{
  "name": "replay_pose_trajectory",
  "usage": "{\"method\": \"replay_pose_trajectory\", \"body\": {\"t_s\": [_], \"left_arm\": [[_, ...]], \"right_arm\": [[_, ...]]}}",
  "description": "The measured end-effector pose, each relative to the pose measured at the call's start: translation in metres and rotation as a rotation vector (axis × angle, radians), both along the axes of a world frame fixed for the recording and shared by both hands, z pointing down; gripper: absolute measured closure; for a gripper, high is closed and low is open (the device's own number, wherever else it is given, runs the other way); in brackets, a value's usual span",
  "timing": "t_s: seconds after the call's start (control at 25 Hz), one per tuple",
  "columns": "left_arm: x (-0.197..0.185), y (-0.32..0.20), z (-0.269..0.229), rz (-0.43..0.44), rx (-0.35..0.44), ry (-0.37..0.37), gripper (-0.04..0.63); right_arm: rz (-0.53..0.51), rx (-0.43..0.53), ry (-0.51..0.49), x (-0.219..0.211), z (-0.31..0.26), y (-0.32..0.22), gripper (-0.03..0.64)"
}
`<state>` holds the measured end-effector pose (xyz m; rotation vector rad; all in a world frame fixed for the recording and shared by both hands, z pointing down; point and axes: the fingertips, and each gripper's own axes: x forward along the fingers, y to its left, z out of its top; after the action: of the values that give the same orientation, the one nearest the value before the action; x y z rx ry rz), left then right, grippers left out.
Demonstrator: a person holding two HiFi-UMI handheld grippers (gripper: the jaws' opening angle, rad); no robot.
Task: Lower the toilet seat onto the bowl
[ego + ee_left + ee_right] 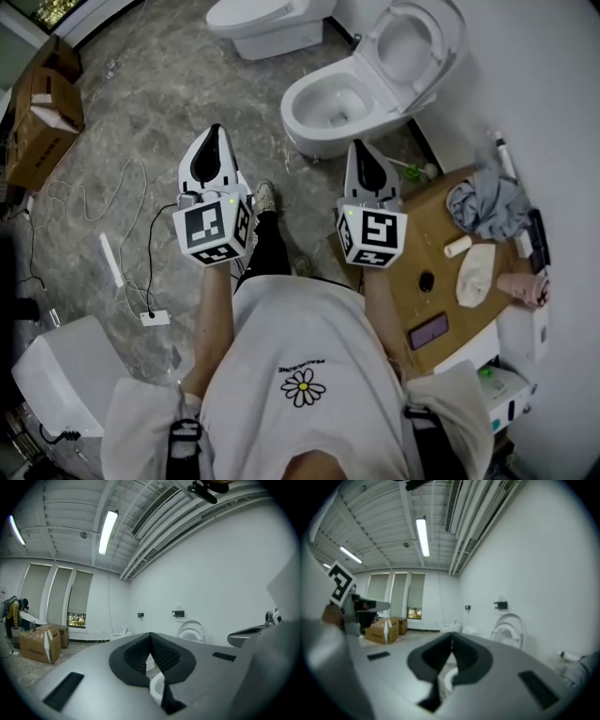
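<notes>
Left claw (215, 131) and right claw (360, 147) both closed, gripping nothing.
They are held side by side, pointing toward the toilet and apart from it. The toilet seat (429, 67) stands raised behind the open bowl (298, 105), leaning back toward the wall.
</notes>
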<state>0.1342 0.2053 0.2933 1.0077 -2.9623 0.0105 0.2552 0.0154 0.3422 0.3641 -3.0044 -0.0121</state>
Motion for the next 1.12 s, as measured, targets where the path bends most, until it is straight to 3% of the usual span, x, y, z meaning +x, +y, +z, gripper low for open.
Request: {"method": "replay_pose_trajectory", "body": {"t_s": [0.4,0.8,1.12], "left_arm": [[-0.067,-0.043,0.023,0.074,-0.031,0.035,0.571],[-0.201,-0.066,0.038,0.102,-0.033,0.091,0.571],[-0.287,-0.085,0.026,0.18,-0.018,0.076,0.571]], "right_arm": [[0.06,-0.029,0.04,-0.058,0.023,-0.03,0.588],[0.074,-0.005,0.076,-0.189,0.017,-0.047,0.588],[0.125,0.01,0.092,-0.274,0.004,-0.059,0.588]]}}
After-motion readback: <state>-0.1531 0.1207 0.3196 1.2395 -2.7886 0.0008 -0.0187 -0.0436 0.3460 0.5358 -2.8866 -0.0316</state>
